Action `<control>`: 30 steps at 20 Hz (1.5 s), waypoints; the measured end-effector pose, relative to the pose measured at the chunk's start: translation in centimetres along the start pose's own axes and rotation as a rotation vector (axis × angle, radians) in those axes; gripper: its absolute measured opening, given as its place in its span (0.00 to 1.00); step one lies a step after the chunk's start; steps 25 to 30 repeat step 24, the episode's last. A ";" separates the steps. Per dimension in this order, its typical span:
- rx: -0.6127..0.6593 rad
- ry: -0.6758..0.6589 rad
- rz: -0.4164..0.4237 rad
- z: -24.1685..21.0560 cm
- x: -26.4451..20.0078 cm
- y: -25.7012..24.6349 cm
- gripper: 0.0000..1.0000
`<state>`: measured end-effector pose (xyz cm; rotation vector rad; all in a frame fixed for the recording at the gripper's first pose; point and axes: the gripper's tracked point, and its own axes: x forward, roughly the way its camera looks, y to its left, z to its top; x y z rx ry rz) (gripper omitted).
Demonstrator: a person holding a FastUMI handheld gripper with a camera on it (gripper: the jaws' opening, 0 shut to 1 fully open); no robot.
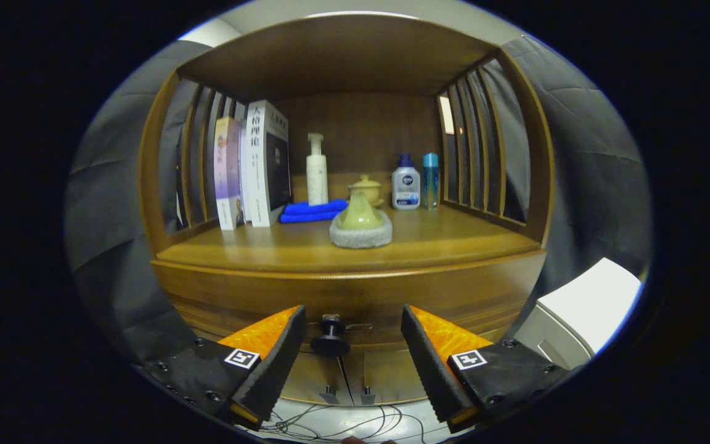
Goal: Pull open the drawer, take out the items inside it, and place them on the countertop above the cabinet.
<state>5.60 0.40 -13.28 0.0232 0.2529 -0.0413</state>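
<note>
Hovering spread apart, the gripper (352, 354) brackets the dark drawer knob (330, 339), which sits between the fingers, nearer the left one, on the shut drawer front (355, 302) under the countertop (441, 243). A good grasp would centre on the knob, then close squarely.

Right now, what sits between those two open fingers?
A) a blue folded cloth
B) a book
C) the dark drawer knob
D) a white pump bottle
C: the dark drawer knob stands between the fingers of the open gripper, neither touching it, while the cloth, bottle and books rest up on the countertop beyond.
</note>
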 end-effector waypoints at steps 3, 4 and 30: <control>0.004 -0.090 0.024 4.1 -3.5 0.0 0.97; 0.012 -0.129 0.032 5.6 -4.9 0.0 0.97; 0.023 -0.431 -0.003 16.4 -18.6 0.4 0.97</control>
